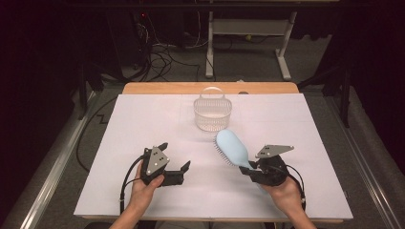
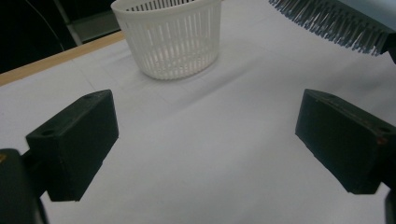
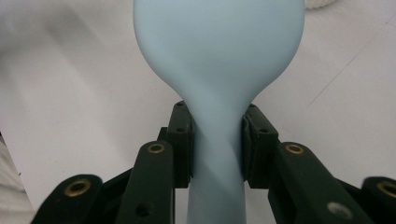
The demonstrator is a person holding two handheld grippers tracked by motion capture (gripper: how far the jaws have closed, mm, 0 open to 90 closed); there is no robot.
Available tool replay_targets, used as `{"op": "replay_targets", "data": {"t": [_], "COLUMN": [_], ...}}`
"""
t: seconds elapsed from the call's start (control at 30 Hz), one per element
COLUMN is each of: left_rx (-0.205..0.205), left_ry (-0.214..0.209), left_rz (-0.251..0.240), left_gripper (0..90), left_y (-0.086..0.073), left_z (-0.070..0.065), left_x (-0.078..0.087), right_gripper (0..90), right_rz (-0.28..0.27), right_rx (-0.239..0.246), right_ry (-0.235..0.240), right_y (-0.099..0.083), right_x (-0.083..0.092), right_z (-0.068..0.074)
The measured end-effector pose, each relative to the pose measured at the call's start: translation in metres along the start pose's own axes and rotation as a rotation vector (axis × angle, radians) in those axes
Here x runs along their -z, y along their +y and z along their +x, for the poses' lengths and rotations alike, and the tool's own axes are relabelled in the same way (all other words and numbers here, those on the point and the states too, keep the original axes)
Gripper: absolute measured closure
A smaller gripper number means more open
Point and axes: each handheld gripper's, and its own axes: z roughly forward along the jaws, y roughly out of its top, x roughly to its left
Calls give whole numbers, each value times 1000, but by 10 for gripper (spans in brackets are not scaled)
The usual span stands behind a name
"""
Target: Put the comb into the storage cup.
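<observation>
Your right tool [image 1: 249,168] is clamping the handle of the pale blue hairbrush [image 1: 232,147], hiding the handle's end; its bristles are facing left, above the tabletop [image 1: 143,119] near the front edge. Your left tool [image 1: 175,162] is hanging wide open and empty. The white slatted basket [image 1: 213,112] is sitting near the far edge, with bare room around it.

Dim room beyond the white-covered table [image 1: 143,124]: grey carpet floor [image 1: 248,62], tangled cables [image 1: 162,55], white desk frame [image 1: 248,28].
</observation>
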Motion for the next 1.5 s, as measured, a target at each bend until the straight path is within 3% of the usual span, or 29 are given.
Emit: {"op": "replay_targets", "data": {"t": [0.4,0.7,0.77,0.83,0.9,0.97,1.5], "left_rx": [-27,-23,-19,-19,-18,-18,18], "left_ry": [-64,-114,-126,-139,-144,-143,-179], "left_rz": [9,-8,-8,-6,-13,-20,-47], "left_gripper": [67,71,87,173,129,164,154], "left_y": [8,15,16,17,18,20,28], "left_z": [-13,-21,-22,-23,-25,-27,-34], "left_x": [-14,-23,-25,-27,-29,-30,-38], "right_gripper": [700,700,700,700,700,700,699], "right_rz": [1,2,0,0,-3,-4,-4], "right_rx": [8,14,18,21,19,18,29], "right_ry": [1,6,7,5,7,9,20], "right_y": [1,2,2,2,2,3,6], "right_x": [-1,-3,-3,-3,-3,-3,-9], "right_z": [2,5,5,6,6,6,12]}}
